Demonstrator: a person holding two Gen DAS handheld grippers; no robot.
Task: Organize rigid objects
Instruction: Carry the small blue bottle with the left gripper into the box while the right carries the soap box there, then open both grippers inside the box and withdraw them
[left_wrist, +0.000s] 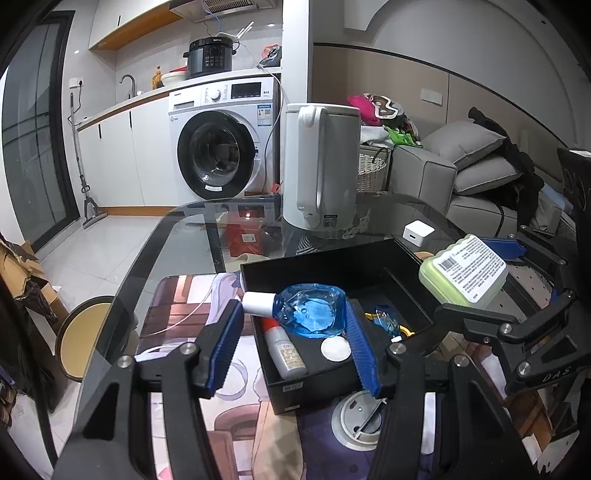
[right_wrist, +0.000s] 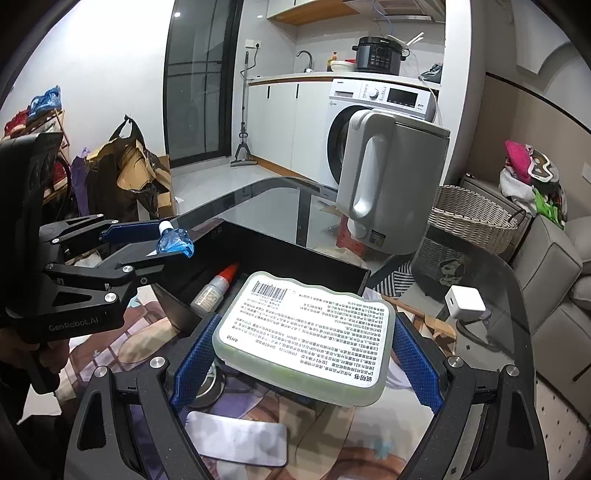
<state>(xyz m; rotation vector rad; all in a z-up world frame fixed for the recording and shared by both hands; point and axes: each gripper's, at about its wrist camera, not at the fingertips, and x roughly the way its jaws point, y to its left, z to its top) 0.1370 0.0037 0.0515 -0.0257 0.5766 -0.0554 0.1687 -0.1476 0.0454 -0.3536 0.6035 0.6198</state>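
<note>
left hand-held gripper pinching blue bottle above black box, right hand-held gripper pinching green case

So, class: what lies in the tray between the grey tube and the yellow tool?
A round white disc on the tray floor, between tube and tool; left wrist view.

Blue bottle and green labelled case held above black box.

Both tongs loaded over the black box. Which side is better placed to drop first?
Left, probably. The left tongs hold the blue bottle directly above the black box. The right tongs hold the green case nearer the box's edge.
</note>
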